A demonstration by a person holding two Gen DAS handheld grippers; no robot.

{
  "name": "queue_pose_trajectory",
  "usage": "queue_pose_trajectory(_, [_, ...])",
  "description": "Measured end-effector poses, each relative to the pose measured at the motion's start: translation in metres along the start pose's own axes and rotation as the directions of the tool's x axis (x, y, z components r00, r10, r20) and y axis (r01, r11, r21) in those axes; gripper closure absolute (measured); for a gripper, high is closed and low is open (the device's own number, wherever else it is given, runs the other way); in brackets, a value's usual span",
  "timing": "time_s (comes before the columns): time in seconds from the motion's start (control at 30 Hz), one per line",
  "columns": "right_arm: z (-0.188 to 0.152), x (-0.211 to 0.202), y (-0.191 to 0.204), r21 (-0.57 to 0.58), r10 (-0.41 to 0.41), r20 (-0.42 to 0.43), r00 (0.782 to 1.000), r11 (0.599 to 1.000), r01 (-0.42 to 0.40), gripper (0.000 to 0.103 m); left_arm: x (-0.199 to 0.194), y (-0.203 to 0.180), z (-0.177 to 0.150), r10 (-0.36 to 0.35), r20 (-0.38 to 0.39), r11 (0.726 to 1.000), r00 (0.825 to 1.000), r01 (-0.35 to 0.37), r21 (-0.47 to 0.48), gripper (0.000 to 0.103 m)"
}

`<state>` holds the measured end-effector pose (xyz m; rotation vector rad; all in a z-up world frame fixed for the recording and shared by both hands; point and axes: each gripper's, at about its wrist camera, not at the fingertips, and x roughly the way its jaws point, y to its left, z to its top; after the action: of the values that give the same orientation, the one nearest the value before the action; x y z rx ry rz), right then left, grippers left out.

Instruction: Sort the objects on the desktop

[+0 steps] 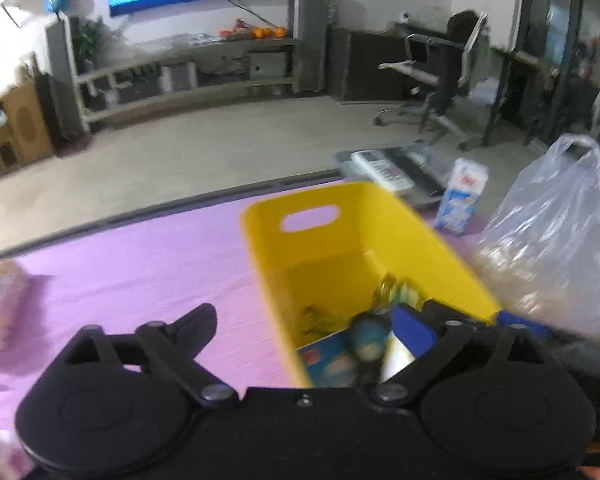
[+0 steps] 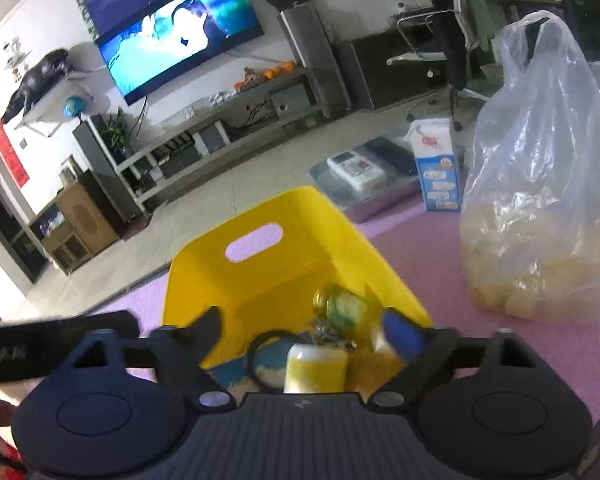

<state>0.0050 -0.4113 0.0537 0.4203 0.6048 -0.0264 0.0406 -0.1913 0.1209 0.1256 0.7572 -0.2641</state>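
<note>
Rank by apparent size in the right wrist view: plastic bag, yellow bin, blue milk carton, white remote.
1. plastic bag and yellow bin: too close to call; both are cropped or partly hidden.
2. blue milk carton
3. white remote; it lies farther away, so it is only apparently smaller.

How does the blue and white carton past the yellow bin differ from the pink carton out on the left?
The blue and white carton stands beyond the yellow bin, near the clear plastic bag; the pink carton sits to the bin's left at the frame edge, cut off. One is blue and white with a red mark; the other is pale pink and too blurred to read. Both rest on the purple mat, outside the bin.
</note>
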Motion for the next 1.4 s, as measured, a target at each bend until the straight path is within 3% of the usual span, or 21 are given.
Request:
queue_pose_trajectory(0.17, [-0.01, -0.023, 0.017, -0.038, -0.034, -0.108, 0.994, 0.999, 0.03, 0.004, -0.025, 0.013, -0.026, 0.098, -0.023, 0.995, 0.995, -0.097, 0.022, 0.0])
queue_pose_trajectory(0.4, [-0.025, -0.067, 0.031, -0.128, -0.14, -0.199, 0.97, 0.985, 0.116, 0.003, -0.052, 0.023, -0.056, 0.077, -0.076, 0.996, 0.994, -0.08, -0.042, 0.0])
queue_pose_trajectory(0.83, [-0.045, -0.094, 0.033, -0.214, -0.237, -0.216, 0.947, 0.958, 0.191, 0.003, -0.066, 0.018, -0.081, -0.015, -0.086, 0.996, 0.996, 0.008, -0.085, 0.0])
queue_pose_trajectory(1.4, [-0.051, -0.085, 0.02, -0.19, -0.261, -0.22, 0.94, 0.956, 0.221, 0.003, -0.052, 0.006, -0.081, 0.003, -0.08, 0.999, 0.997, -0.007, -0.048, 0.0])
